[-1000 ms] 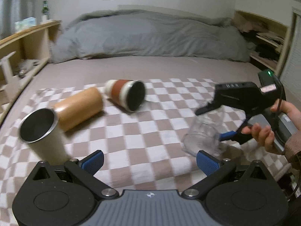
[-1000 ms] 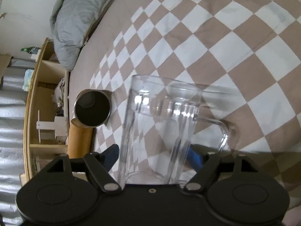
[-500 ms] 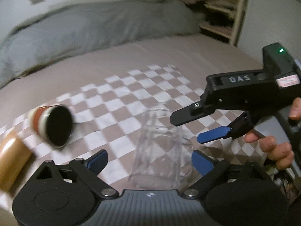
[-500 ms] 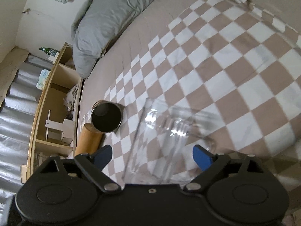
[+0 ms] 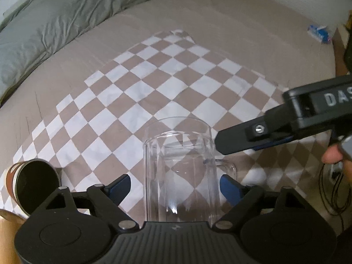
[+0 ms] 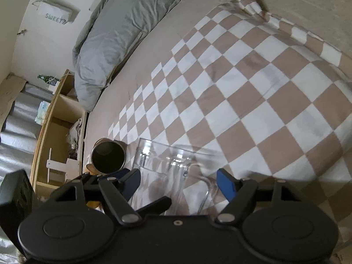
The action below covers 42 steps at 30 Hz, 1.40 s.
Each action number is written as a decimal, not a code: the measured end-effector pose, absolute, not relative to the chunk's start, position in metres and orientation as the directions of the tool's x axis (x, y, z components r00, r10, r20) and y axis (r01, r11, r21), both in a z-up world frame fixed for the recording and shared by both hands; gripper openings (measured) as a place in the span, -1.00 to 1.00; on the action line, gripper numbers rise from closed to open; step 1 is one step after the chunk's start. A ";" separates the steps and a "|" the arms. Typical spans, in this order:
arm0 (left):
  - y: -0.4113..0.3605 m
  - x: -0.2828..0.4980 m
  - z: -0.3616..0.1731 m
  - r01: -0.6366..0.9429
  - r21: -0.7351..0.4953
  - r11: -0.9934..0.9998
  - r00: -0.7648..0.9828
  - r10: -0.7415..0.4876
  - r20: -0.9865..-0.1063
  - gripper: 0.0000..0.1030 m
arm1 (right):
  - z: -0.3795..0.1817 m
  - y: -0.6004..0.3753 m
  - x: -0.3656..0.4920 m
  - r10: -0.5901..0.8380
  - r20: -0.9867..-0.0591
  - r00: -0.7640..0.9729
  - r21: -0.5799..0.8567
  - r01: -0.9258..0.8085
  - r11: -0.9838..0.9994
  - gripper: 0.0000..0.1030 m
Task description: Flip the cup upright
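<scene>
A clear glass mug [image 5: 179, 167] with a handle stands mouth up on the checkered cloth [image 5: 154, 83]. My left gripper [image 5: 176, 186] is open, its blue pads on either side of the mug without touching. The mug also shows in the right wrist view [image 6: 173, 171]. My right gripper [image 6: 178, 182] is open around it from the other side and appears in the left wrist view [image 5: 275, 129] beside the mug's rim.
A red and white cup [image 5: 30, 187] lies on its side at the left. A steel tumbler [image 6: 107, 159] stands near the bed's edge. A grey duvet [image 5: 66, 15] lies at the back. Wooden shelves [image 6: 55, 136] stand beside the bed.
The right gripper let go of the mug and opened. My left gripper swung right and closed in until the mug stood between its open pads.
</scene>
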<state>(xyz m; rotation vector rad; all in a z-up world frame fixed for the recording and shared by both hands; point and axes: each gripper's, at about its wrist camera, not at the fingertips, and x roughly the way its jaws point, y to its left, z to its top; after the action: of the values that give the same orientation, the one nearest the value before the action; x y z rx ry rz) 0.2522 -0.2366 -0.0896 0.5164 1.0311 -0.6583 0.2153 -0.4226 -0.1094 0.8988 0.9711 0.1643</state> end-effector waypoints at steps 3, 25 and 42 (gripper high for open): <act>-0.241 0.260 -0.095 0.698 0.052 0.715 0.325 -0.252 -0.912 0.50 | -0.111 -0.427 0.213 0.477 -0.651 0.590 0.717 0.274 0.641 0.51; -0.156 0.213 -0.082 0.596 -0.081 0.799 0.602 -0.511 -0.613 0.43 | -0.075 -0.410 0.196 0.497 -0.481 0.722 0.713 -0.008 0.702 0.53; -0.119 0.176 -0.091 0.655 -0.076 0.752 0.603 -0.580 -0.548 0.43 | -0.055 -0.323 0.175 0.602 -0.501 0.621 0.434 -0.422 0.796 0.65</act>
<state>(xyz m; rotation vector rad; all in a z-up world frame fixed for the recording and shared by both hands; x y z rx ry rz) 0.1755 -0.1190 -0.0909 0.1377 0.5834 -0.7171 0.1751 -0.3233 -0.0554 0.2870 0.6782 0.5980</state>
